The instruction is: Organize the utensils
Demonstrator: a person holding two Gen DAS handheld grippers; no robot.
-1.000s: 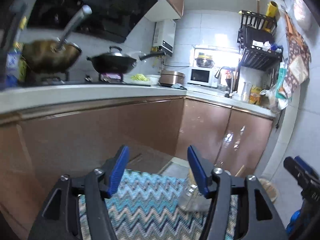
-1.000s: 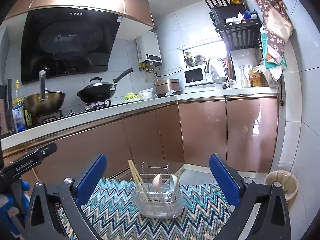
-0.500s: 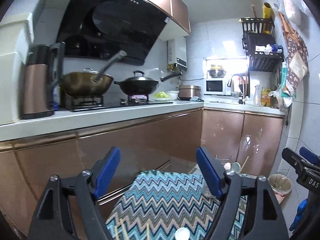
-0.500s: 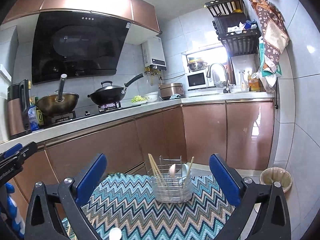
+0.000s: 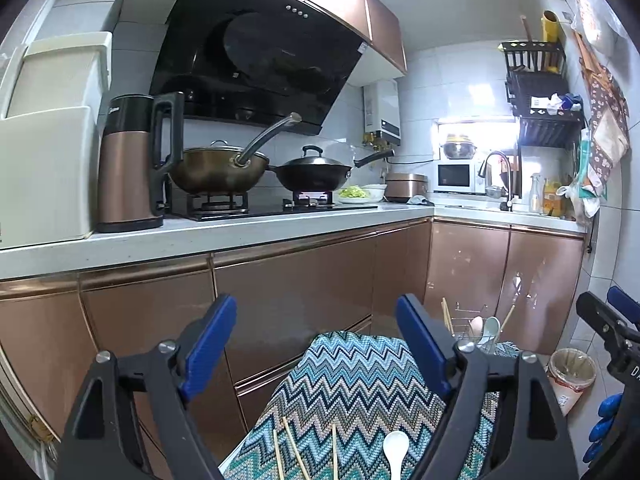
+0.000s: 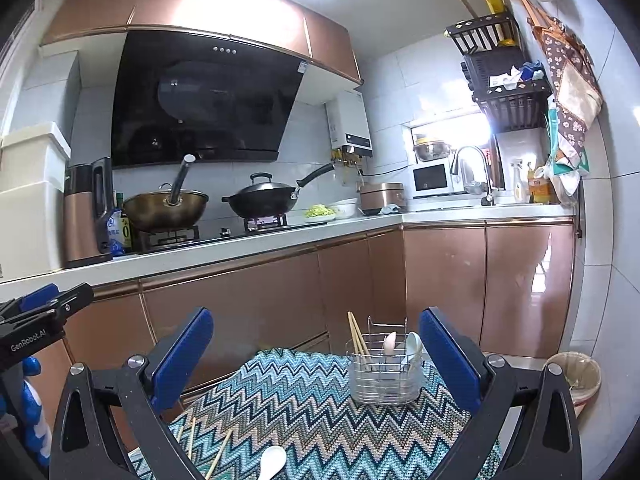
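Note:
A wire utensil holder stands at the far right of a zigzag-patterned cloth; it holds chopsticks and two spoons. It also shows in the left wrist view, partly behind my left finger. Loose wooden chopsticks and a white spoon lie on the near cloth; the spoon and chopsticks also show in the right wrist view. My left gripper is open and empty above the cloth. My right gripper is open and empty, holder between its fingers farther off.
A kitchen counter with copper cabinets runs behind the cloth, carrying a kettle, two woks and a sink. A waste bin stands on the floor at the right.
Both grippers have pulled back and risen. The loose chopsticks and white spoon have come into view on the near cloth. Both stay open.

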